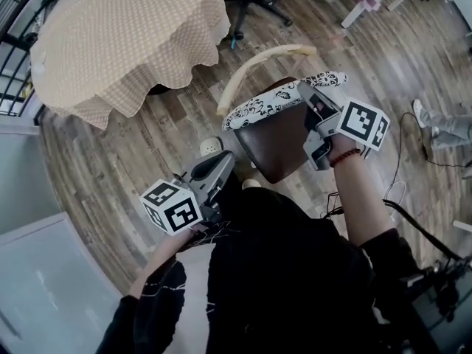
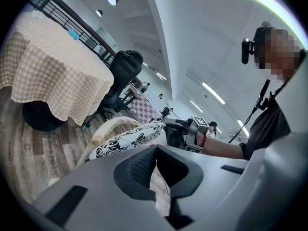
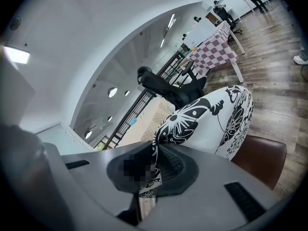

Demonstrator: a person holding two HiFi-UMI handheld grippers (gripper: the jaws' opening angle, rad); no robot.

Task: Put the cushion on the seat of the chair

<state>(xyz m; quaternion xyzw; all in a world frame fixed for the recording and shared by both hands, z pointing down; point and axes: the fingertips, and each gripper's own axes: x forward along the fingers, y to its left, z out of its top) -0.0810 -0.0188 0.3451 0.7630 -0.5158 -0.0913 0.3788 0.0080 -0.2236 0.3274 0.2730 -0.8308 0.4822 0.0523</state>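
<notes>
Above the brown seat [image 1: 276, 150] of a chair [image 1: 258, 61], a black-and-white floral cushion [image 1: 276, 102] hangs tilted, gripped at its right end by the right claw [image 1: 310, 94]. The right gripper view shows that claw's [image 3: 155, 155] pads closed tight on a fold of the cushion's [image 3: 207, 119] fabric. From the head view, whether the cushion's lower edge touches the seat cannot be told. It hides the back of the seat, and only the cream curved top of the backrest shows beyond it. The chair's legs are out of sight.

At the lower left, the left claw [image 1: 225, 161] sits just beside the seat's near corner, apart from the cushion. In its own view the left claw's [image 2: 155, 150] pads meet at the tips with nothing seen pinched between them. The cushion [image 2: 127, 139] lies beyond them.

A small pale rounded object [image 1: 210, 147] on the wooden floor [image 1: 147, 139] beside the left claw is too partly hidden to identify. The person's dark clothing covers the near floor. A round counter [image 1: 125, 35] under a beige checked cloth stands at the upper left, cut off by the picture's edge.
</notes>
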